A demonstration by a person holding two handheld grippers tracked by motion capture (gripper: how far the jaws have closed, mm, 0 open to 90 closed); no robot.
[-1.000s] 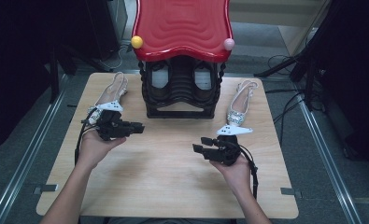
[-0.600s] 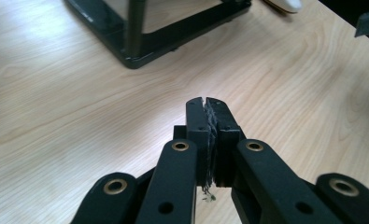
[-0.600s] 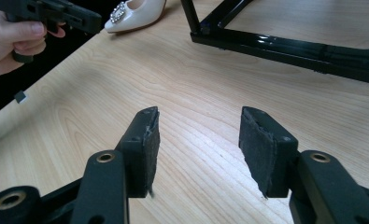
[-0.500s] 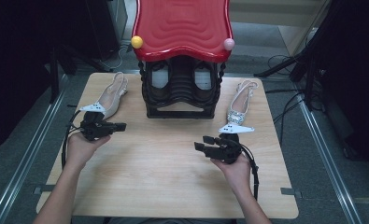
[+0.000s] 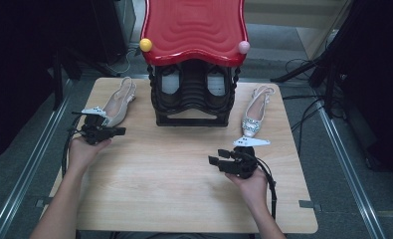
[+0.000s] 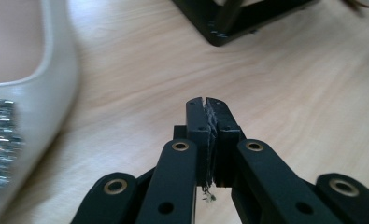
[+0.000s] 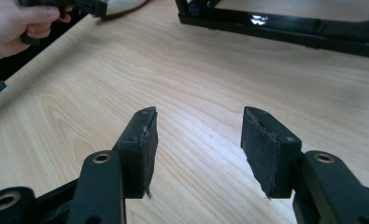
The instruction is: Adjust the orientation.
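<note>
On the wooden table [image 5: 184, 184], ordered from largest item to smallest, the following is recorded. No brand, label or legible writing is found on any surface in the three views.

Table: light wood grain, rounded corners, metal rails along both long sides. The near half between the two forearms is bare board, giving free room for movement.

Shoe rack [image 5: 193, 97]: black frame standing at the far centre of the table, topped by a red wavy lid [image 5: 194, 27] carrying a yellow knob [image 5: 146, 45] and a pink knob [image 5: 244, 47]. The rack's base edge appears at the top of both gripper views.

Left shoe [image 5: 115, 103]: pale slingback lying left of the rack, heel toward the far edge, toe toward the person. A glittering trim shows on it in the left gripper view.

Right shoe [image 5: 254, 117]: matching pale slingback lying right of the rack, apart from it, toe toward the person.

Left hand-held gripper [image 5: 115, 131]: at the toe of the left shoe, just beside it. Clenched, pads pressed together with nothing between them, having just closed.

Right hand-held gripper [image 5: 215, 160]: over bare table near the toe of the right shoe, not touching it. Released, pads standing wide apart, nothing between them, having just opened further.
</note>
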